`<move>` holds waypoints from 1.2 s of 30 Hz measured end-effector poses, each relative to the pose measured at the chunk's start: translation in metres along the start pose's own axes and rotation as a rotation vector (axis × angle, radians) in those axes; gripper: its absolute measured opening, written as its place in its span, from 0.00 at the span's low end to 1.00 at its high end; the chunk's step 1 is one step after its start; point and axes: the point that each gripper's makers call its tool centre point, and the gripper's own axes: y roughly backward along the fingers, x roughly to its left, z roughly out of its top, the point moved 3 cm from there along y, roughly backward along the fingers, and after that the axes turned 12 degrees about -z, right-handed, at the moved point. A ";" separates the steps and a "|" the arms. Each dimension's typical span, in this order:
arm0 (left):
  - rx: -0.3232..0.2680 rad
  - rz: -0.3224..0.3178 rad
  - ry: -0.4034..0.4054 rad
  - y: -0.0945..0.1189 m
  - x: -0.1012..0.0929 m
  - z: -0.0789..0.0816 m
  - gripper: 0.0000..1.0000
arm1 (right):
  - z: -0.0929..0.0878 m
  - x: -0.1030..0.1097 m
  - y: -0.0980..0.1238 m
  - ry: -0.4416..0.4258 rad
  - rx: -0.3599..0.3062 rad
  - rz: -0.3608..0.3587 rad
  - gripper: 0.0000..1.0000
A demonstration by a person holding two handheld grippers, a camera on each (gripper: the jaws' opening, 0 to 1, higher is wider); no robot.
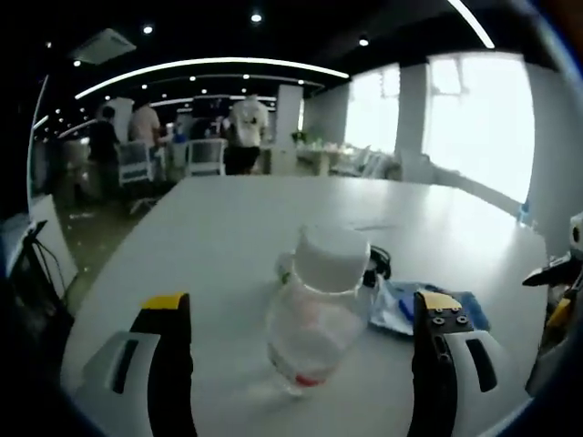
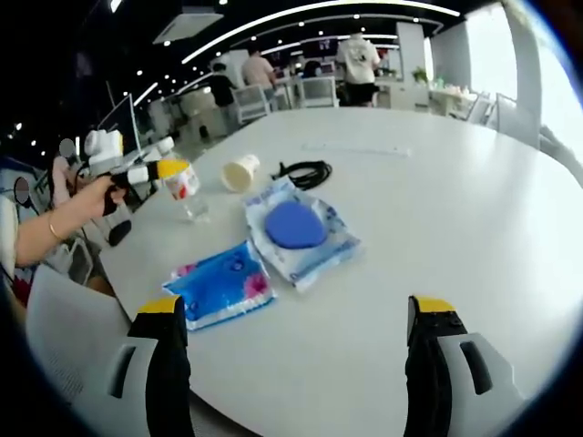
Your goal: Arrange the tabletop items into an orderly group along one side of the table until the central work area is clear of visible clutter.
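one clear plastic bottle [image 1: 314, 314] with a white cap stands upright on the white table [image 1: 219, 237], between the two spread jaws of the left claw [image 1: 301, 364] and a little ahead of their yellow tips; the jaws stand wide apart and neither touches it. in the right gripper view the same bottle [image 2: 186, 189] sits near the table's left edge, with the left claw [image 2: 155, 170] at its top and a person's hand [image 2: 91, 196] behind that claw.

just beyond the bottle from the left claw, to its right, lie a blue packet [image 1: 410, 308] and a black cable [image 1: 378, 262], partly hidden by the bottle.

ahead of the right claw [image 2: 291, 364], whose jaws are also wide apart with nothing between them, a blue and pink patterned packet [image 2: 221, 284] lies flat on the table [image 2: 428, 209], nearest the left jaw. just past it is a clear packet holding a round blue pad [image 2: 296, 228], the two packets almost touching. farther ahead lie a coiled black cable [image 2: 305, 171] and, left of it, a pale paper cup [image 2: 240, 172] tipped on its side, between the cable and the bottle.

at the right edge of the left gripper view, part of the right claw [image 1: 557, 282] comes in over the table edge.

beyond the table's far end, several people [image 2: 357, 56] stand among chairs and desks.
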 end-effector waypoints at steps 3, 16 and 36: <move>-0.052 0.046 0.025 0.001 0.000 0.002 0.99 | 0.002 -0.003 0.001 -0.002 -0.010 -0.019 0.99; -0.069 0.211 -0.005 0.005 -0.013 -0.006 0.80 | 0.001 -0.004 0.001 0.013 -0.007 -0.031 0.99; -0.019 0.274 -0.040 -0.004 -0.010 -0.019 0.45 | -0.004 -0.003 0.000 0.023 0.018 -0.034 0.99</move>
